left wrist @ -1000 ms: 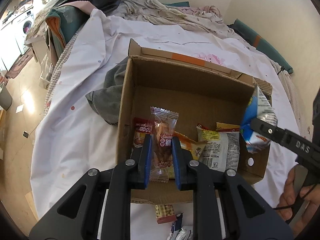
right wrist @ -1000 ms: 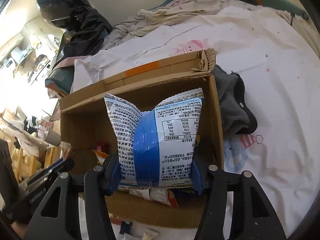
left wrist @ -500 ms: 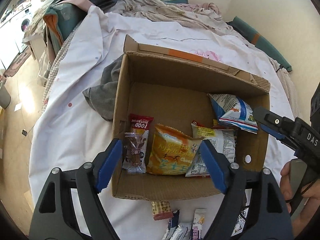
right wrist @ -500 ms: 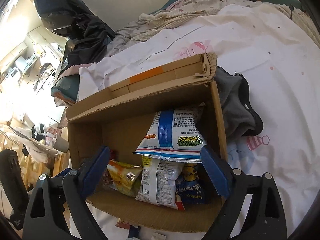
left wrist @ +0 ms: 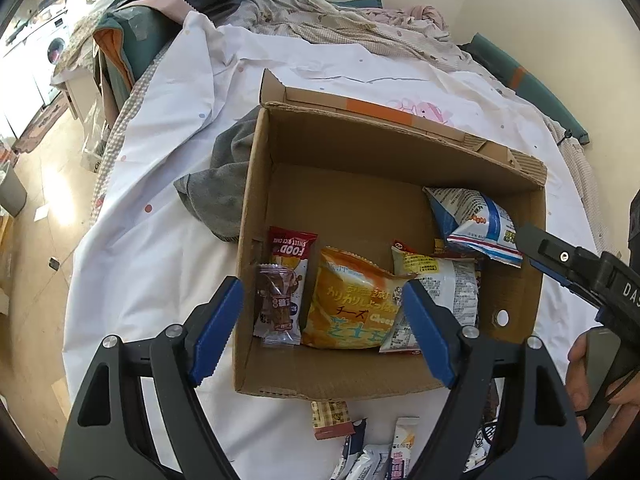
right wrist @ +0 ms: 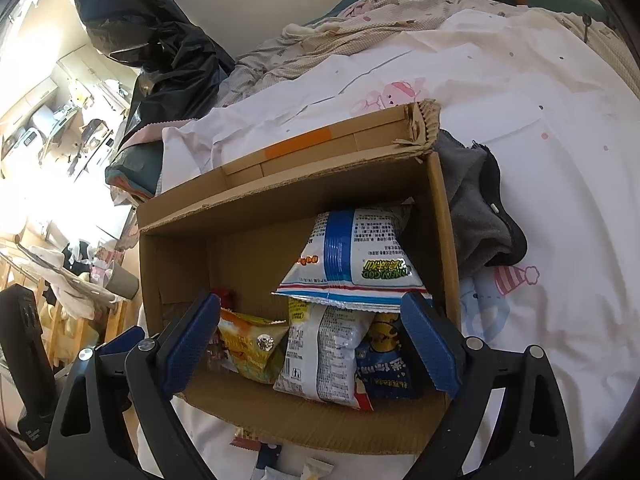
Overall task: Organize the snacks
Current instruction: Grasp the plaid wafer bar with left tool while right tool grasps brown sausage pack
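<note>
— Left gripper [left wrist: 320, 322]: how do its jaws stand?

— Spread wide, holding nothing and touching nothing. Its blue pads [left wrist: 214, 330] hang over the near end of the cardboard box [left wrist: 400, 152], one outside the left wall, the other above the snacks.

— What lies directly ahead of it?

— Between the two pads, on the box floor: a small brown clear-wrapped snack [left wrist: 277, 310] nearest the left pad, lying partly on a red packet [left wrist: 290, 250] marked FOOD; beside those an orange cheese bag [left wrist: 352, 306]; under the right pad a white bag with a yellow label [left wrist: 440, 284].

— And the right gripper [right wrist: 316, 340]?

— Also spread wide and empty. Its pads [right wrist: 430, 346] flank the near right part of the same box. Just ahead of it, between them and a little beyond, a blue-and-white bag [right wrist: 352, 256] rests tilted on top of the white bag [right wrist: 324, 356] and a dark blue packet [right wrist: 386, 364], leaning at the right wall. No pad touches it, as far as I can tell.

— Anything outside the box?

— Below the left gripper, several small packets [left wrist: 372, 448] lie on the white sheet [left wrist: 168, 160], just in front of the box's near wall. A grey cloth [left wrist: 224, 184] lies against the box's left side, seen from the left gripper.
</note>
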The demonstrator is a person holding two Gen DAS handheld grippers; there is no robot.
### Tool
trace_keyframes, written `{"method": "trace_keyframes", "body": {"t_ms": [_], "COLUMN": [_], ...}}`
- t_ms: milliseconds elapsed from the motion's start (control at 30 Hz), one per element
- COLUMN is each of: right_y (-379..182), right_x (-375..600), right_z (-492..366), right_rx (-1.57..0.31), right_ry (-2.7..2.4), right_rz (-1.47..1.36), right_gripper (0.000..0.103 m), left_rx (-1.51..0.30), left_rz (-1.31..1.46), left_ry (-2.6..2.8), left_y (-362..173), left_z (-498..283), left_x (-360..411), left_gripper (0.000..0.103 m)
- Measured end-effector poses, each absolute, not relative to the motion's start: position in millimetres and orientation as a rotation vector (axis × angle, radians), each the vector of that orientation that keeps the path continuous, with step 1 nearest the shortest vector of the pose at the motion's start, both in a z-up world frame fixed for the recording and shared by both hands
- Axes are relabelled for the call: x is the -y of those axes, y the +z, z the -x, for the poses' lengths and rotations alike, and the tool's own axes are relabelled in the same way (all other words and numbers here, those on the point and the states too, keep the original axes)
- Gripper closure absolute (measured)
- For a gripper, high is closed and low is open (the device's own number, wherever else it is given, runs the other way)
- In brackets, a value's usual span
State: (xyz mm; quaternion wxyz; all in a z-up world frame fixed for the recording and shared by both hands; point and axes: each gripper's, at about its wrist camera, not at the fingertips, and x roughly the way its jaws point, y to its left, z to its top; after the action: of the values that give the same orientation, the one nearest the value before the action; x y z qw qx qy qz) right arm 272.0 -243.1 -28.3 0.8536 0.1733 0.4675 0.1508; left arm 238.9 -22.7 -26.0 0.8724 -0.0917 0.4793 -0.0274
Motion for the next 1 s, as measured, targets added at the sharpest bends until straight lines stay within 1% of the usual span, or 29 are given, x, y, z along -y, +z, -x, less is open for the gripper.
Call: {"method": "trace_keyframes", "body": {"t_ms": [467,667,1000], "right_y": [-15.2,-23.7,-44.2], "right_x": [257.0,273.2,292.2], "right_z": [-225.4,-186.8,-136.4], "right_rx": [-0.97,-1.008,-1.083], "right_ry": [0.299,0.278,0.228], "right_rz": [-0.366,-0.383,-0.357], "right_gripper": [0.009,0.009,0.009], "left_rx": [-1.058,-1.117,-1.193], "left_rz": [0.181,0.218,0.153], "left_ry": [-0.025,-0.024,-0.009], "left_y": [-27.0,-42.8,-82.5], "left_z": [-196.4,-175.0,-168.1], "left_x": [9.6,10.7,37.9], "left_gripper": [0.024,0.024,0.025]}}
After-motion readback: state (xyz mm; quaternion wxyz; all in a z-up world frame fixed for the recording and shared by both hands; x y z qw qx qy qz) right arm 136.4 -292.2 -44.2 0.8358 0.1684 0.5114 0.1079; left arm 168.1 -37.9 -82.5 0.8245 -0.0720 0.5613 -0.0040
